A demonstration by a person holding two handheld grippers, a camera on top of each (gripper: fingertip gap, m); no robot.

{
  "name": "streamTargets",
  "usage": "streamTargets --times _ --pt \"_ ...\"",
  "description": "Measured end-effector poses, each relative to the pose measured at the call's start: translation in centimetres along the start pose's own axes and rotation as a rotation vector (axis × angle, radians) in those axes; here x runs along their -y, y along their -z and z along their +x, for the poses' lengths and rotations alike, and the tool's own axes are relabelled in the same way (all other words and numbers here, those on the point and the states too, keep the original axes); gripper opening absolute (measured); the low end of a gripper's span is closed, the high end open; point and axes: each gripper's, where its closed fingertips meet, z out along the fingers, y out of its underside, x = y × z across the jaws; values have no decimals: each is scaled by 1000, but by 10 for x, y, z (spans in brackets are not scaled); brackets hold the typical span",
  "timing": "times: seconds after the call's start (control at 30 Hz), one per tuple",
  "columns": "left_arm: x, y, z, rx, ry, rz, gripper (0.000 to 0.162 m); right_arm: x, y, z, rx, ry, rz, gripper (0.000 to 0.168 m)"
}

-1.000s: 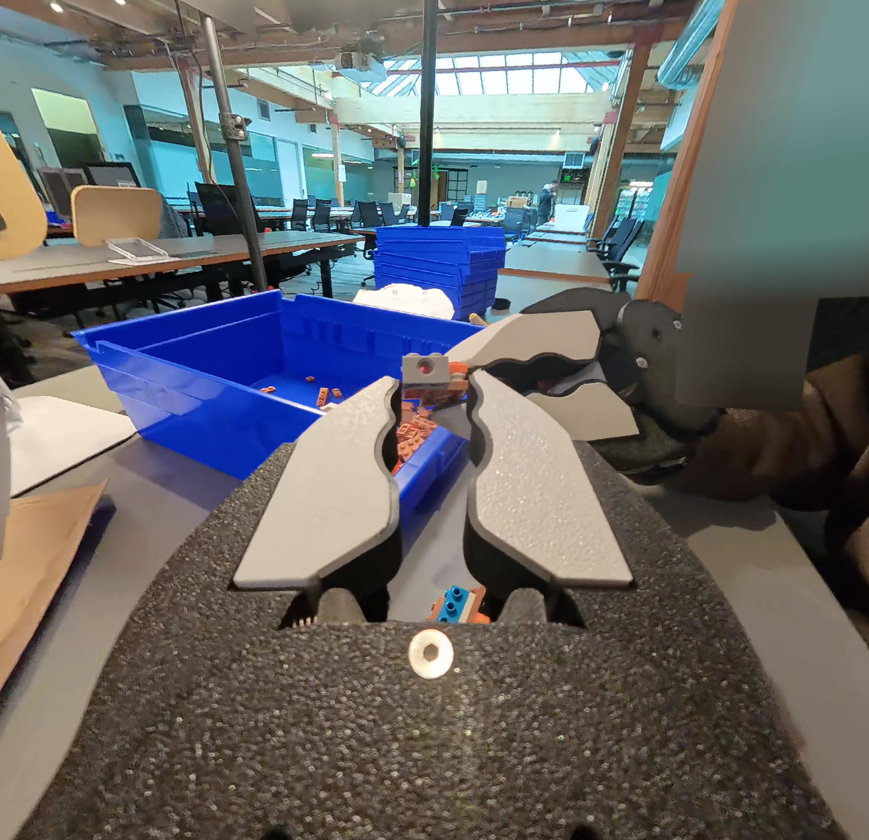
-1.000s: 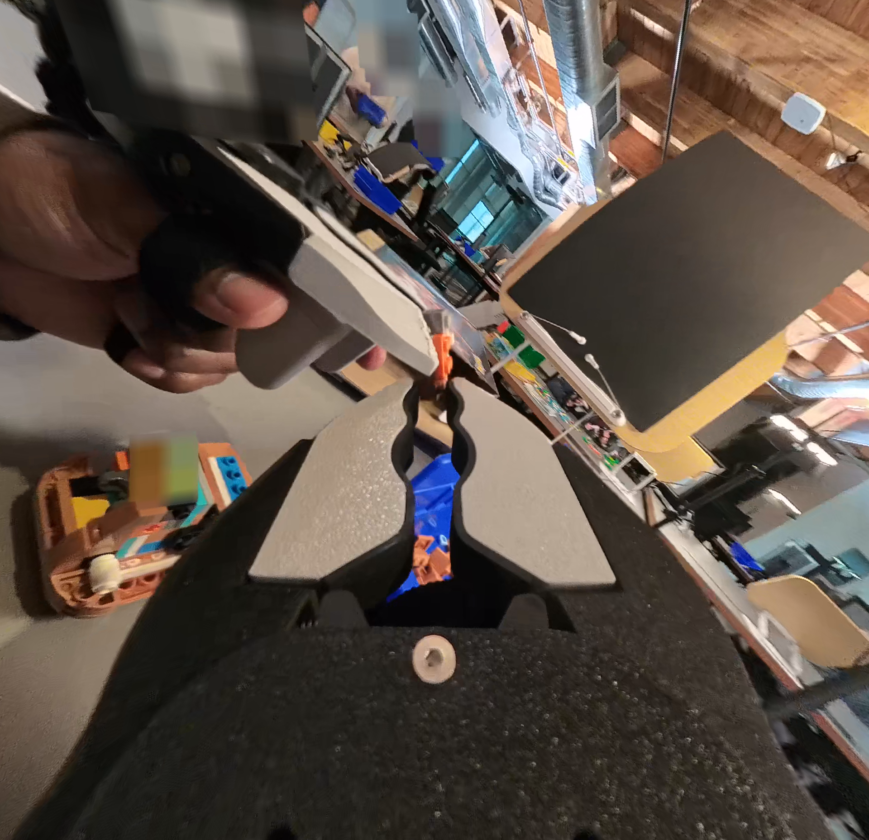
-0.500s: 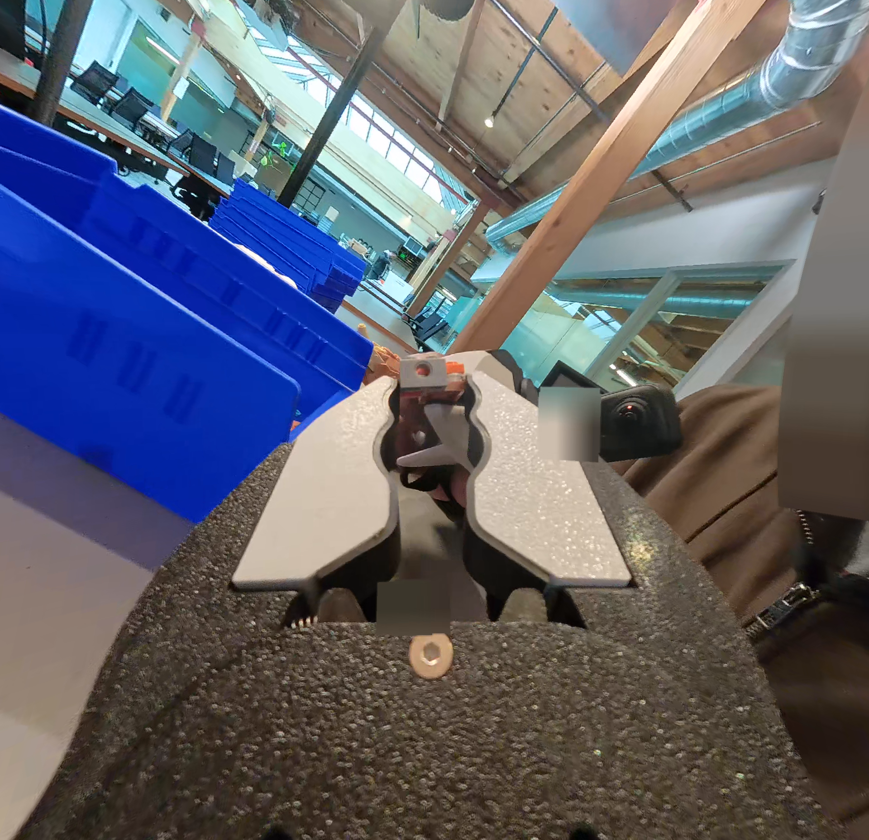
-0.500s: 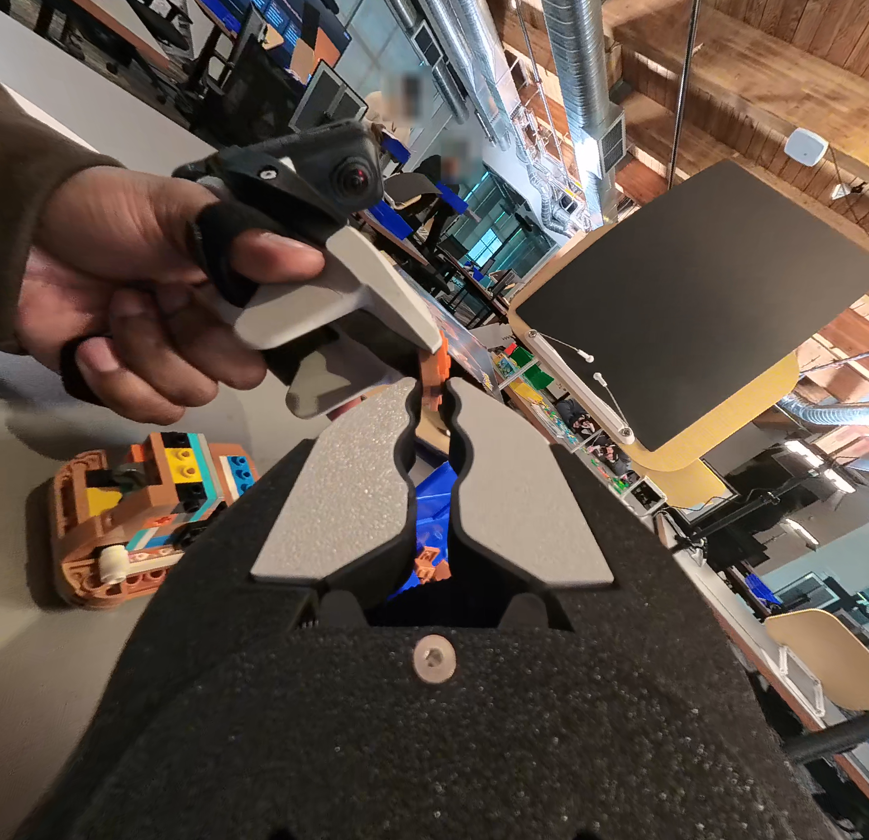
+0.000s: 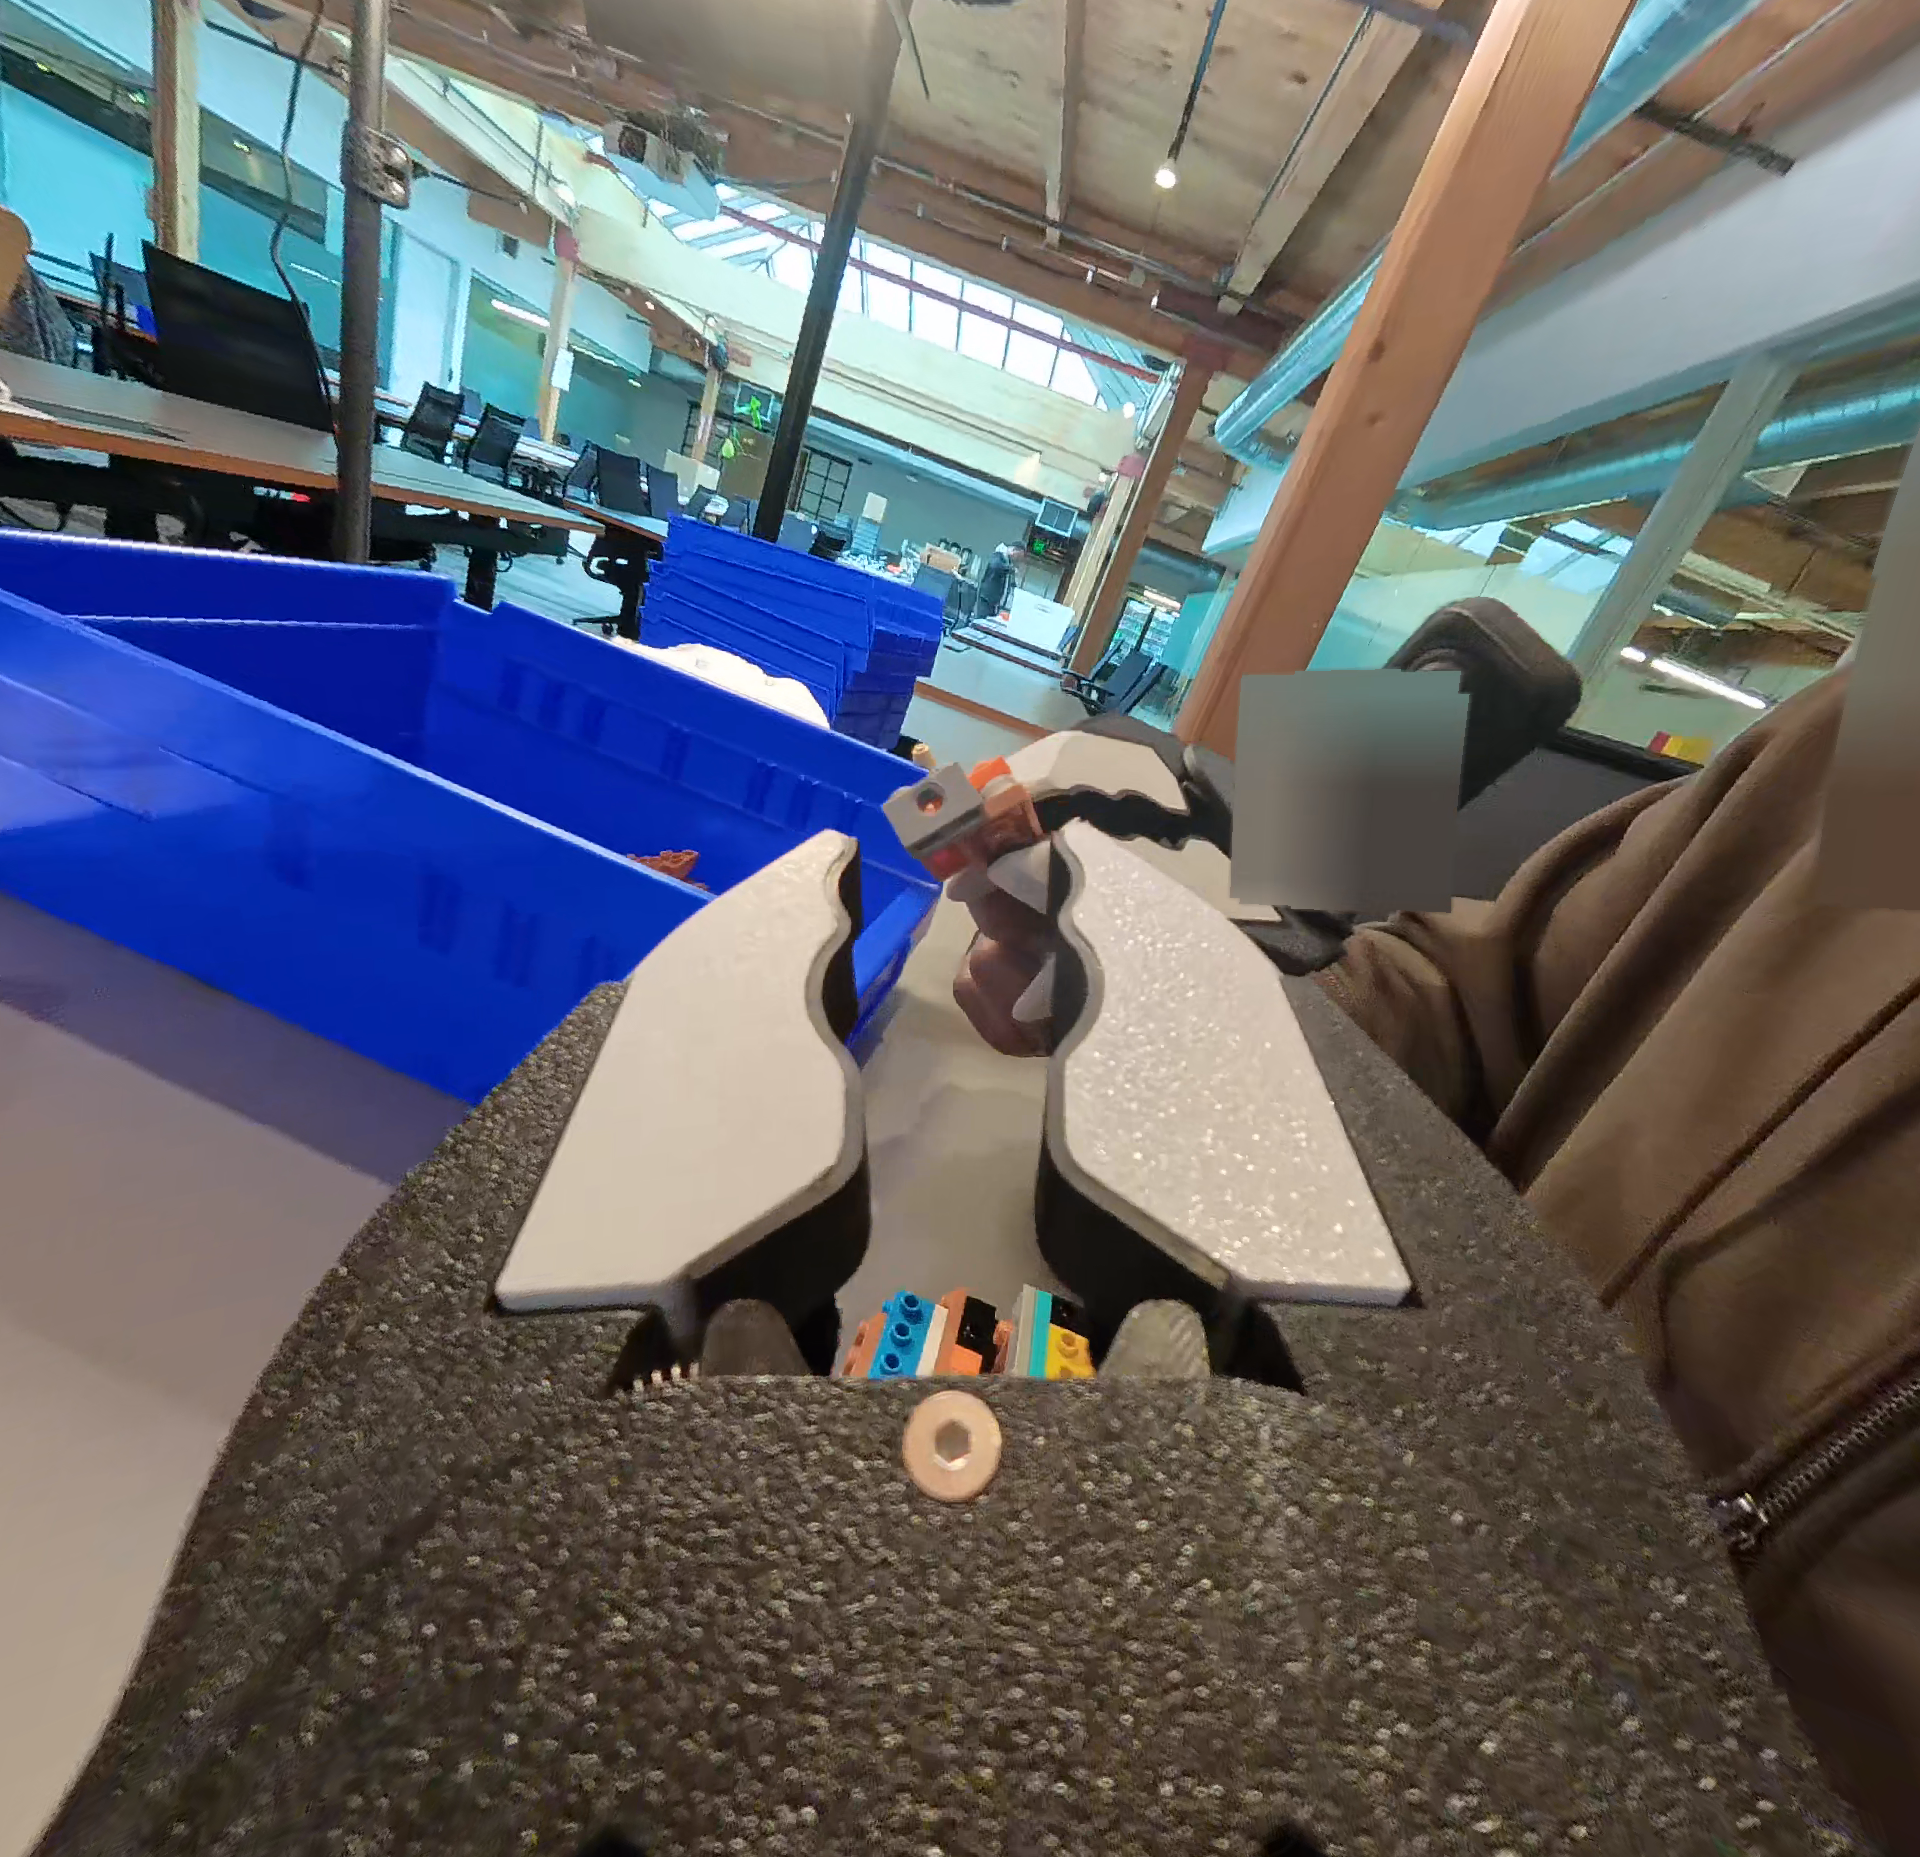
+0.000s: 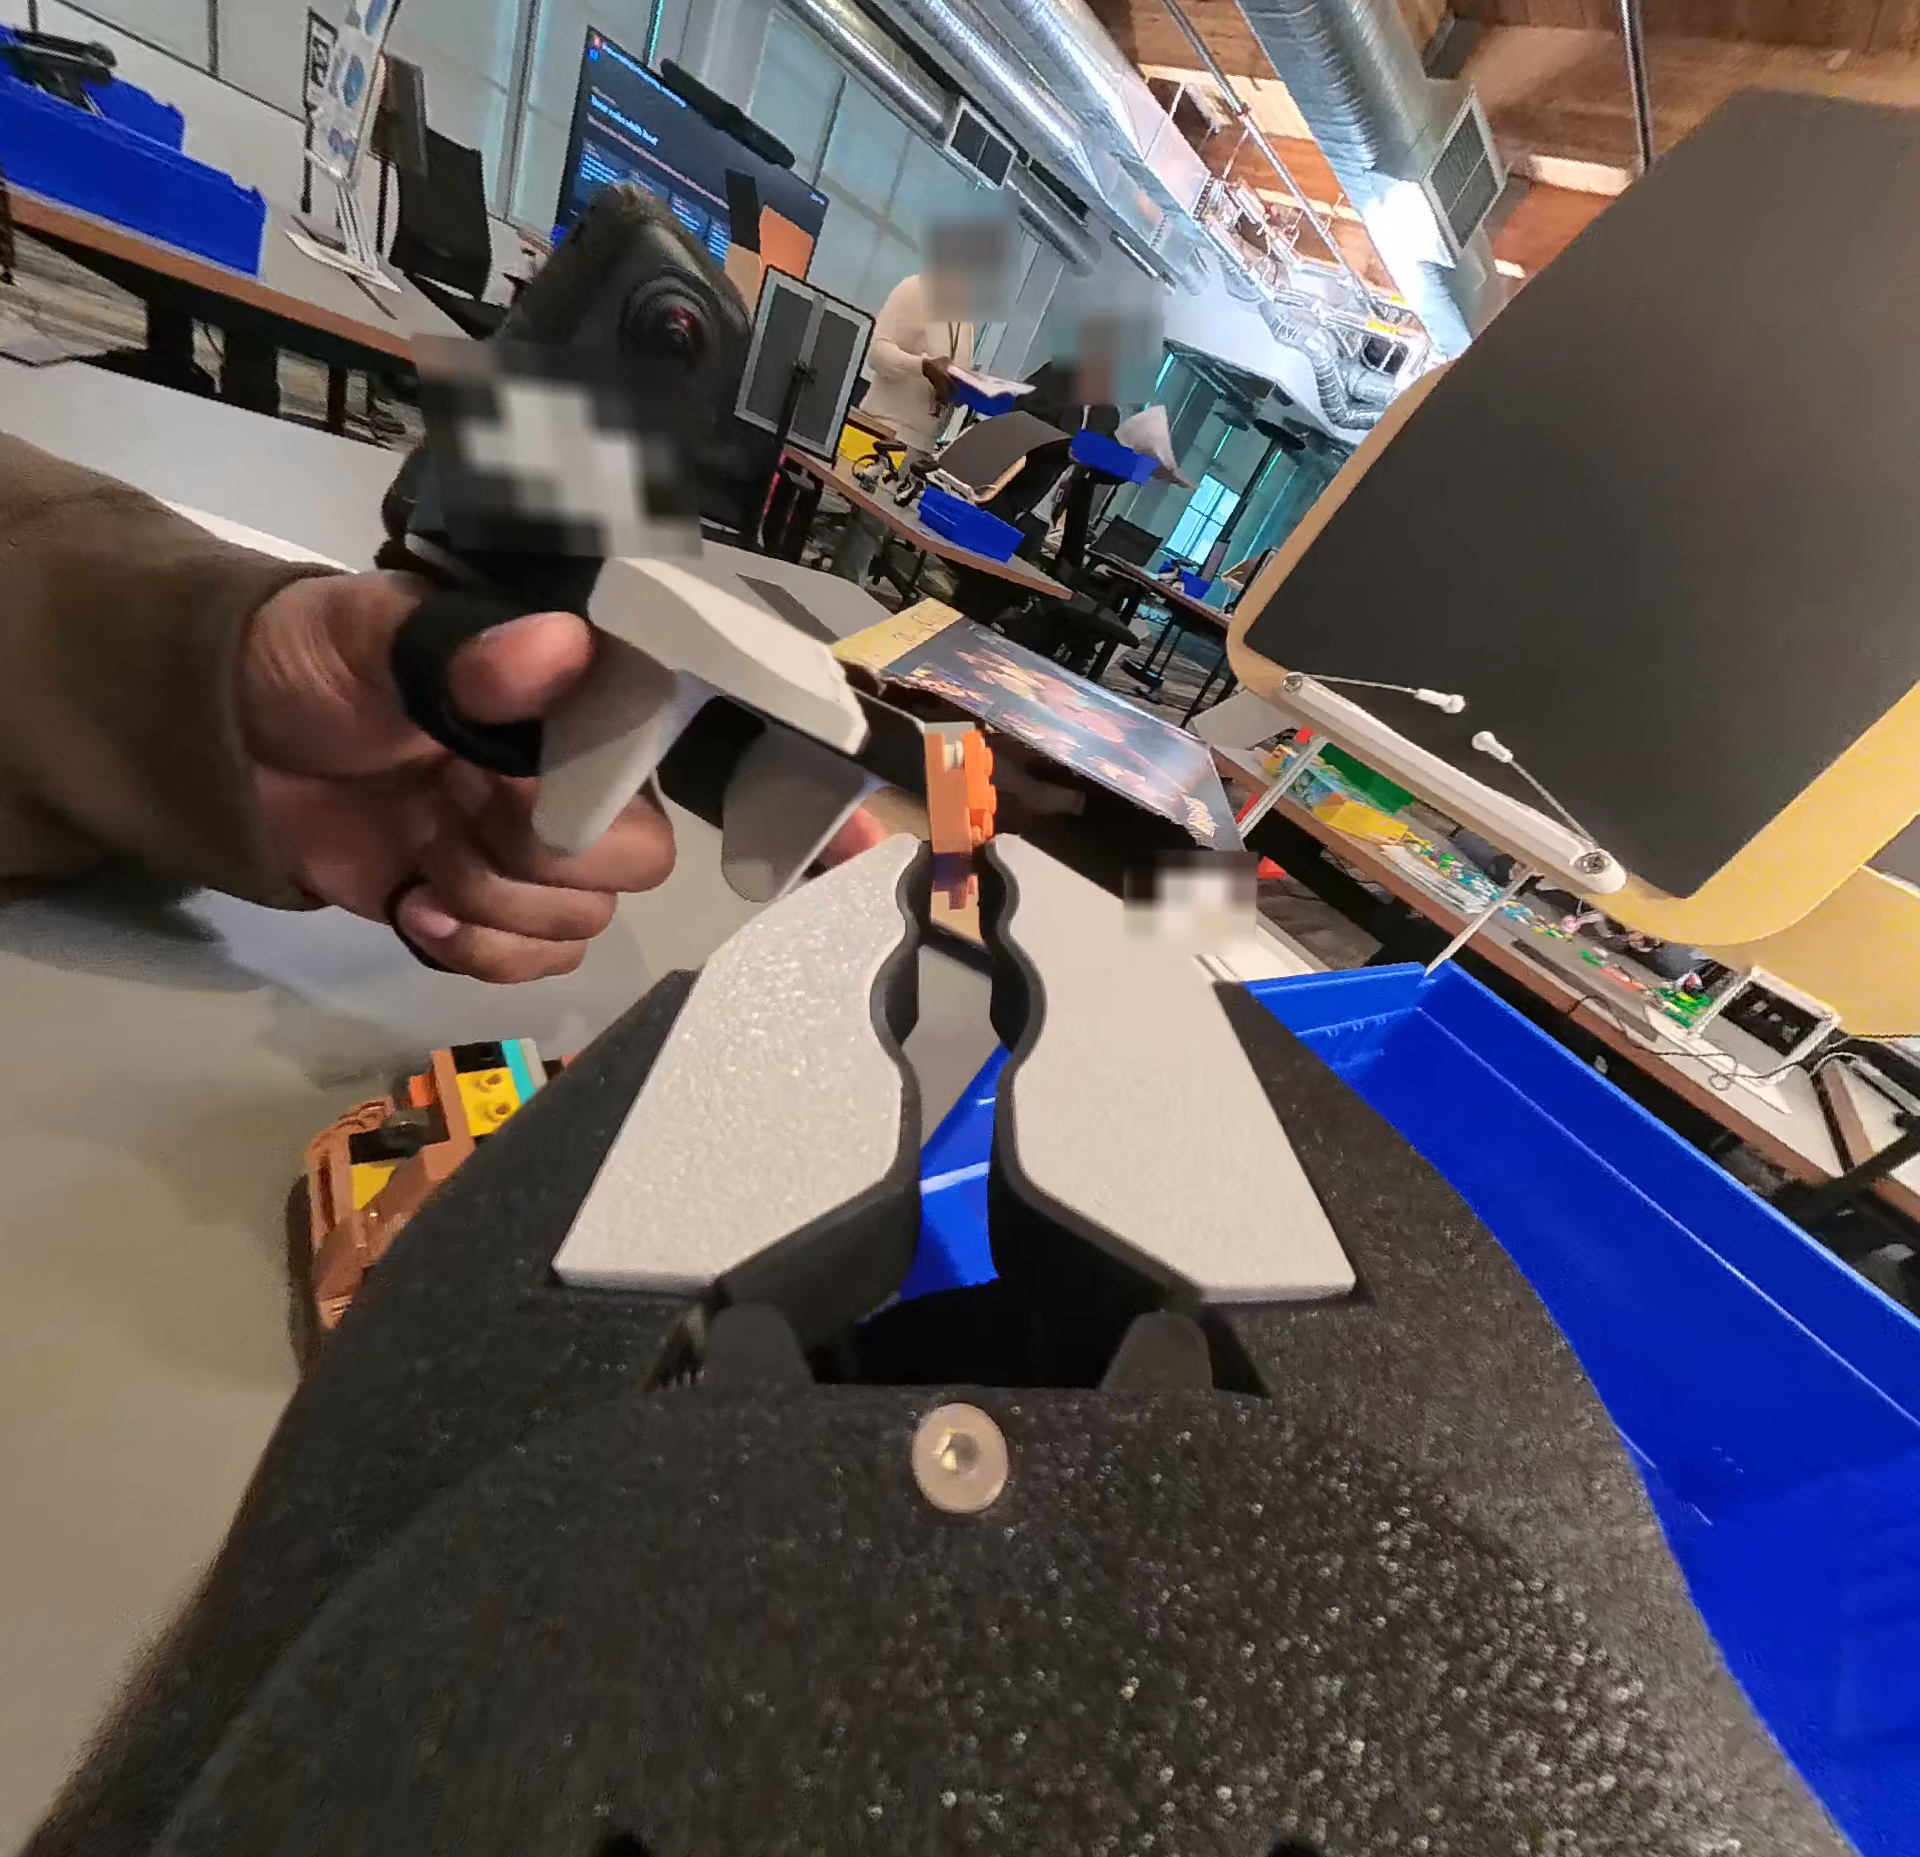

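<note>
While agape, left gripper (beside brick)

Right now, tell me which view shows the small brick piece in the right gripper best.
The left wrist view: the brick piece faces the camera, grey block and orange part both plain, clamped in the right gripper. The right wrist view shows only an orange edge-on sliver above its own fingertips, the grey block hidden.

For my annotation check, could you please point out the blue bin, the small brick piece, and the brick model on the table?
Blue bin [image 5: 436, 903]: left wrist view, near outer wall.
Brick piece [image 5: 935, 813]: left wrist view, grey block's face.
Brick model [image 6: 416, 1132]: right wrist view, orange and yellow top.
</note>
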Motion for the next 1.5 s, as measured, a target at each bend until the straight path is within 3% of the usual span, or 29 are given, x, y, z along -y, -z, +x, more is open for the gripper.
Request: streamTargets --times 0.13,0.37,0.6,0.9,1.07,1.23,1.5 --pt "-5 -4 1 10 43 -8 37 -2 0 2 -33 57 -8 7" --pt "-10 -9 1 7 151 2 39 -2 -1 -5 -150 405 -37 7" --pt "-10 -10 6 12 69 3 27 0 -2 -11 -142 417 -13 7" --pt "3 1 9 105 -425 -65 26 17 8 -14 84 149 91 11" --pt "-6 3 4 166 -746 -199 26 23 10 -13 150 69 91 14" --pt "-24 -3 14 133 -885 -308 26 20 10 -23 188 152 59 17" --pt "-26 -4 18 126 -983 -293 26 19 12 -25 239 123 50 19"
